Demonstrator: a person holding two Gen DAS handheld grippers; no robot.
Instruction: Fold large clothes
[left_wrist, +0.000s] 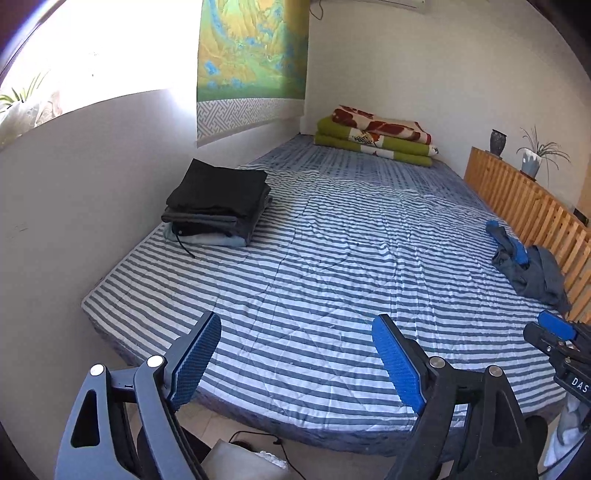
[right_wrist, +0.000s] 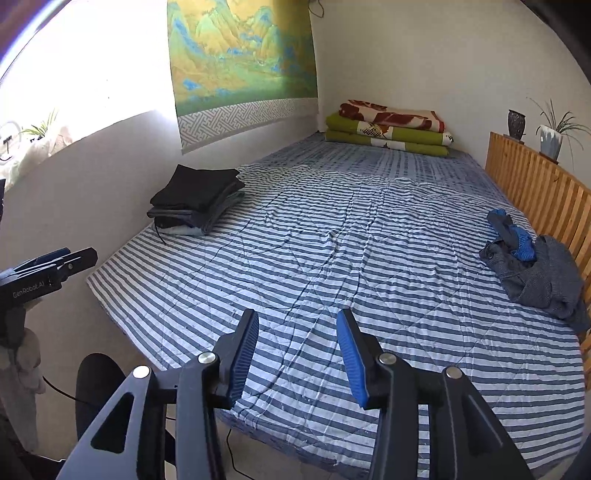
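Striped quilted bed; folded dark stack far left, crumpled grey garment right by slatted headboard. Both hand-held grippers, left and right, spread, nothing held.

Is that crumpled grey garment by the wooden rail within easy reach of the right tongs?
Probably yes: the right tongs are open and empty, and only bare striped quilt lies before the crumpled grey garment.

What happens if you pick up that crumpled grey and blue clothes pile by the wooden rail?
The crumpled pile would probably sag and unfurl, since it already lies limp in soft folds. It likely won't roll or slide on the striped bedcover. One pinch may lift only part of it.
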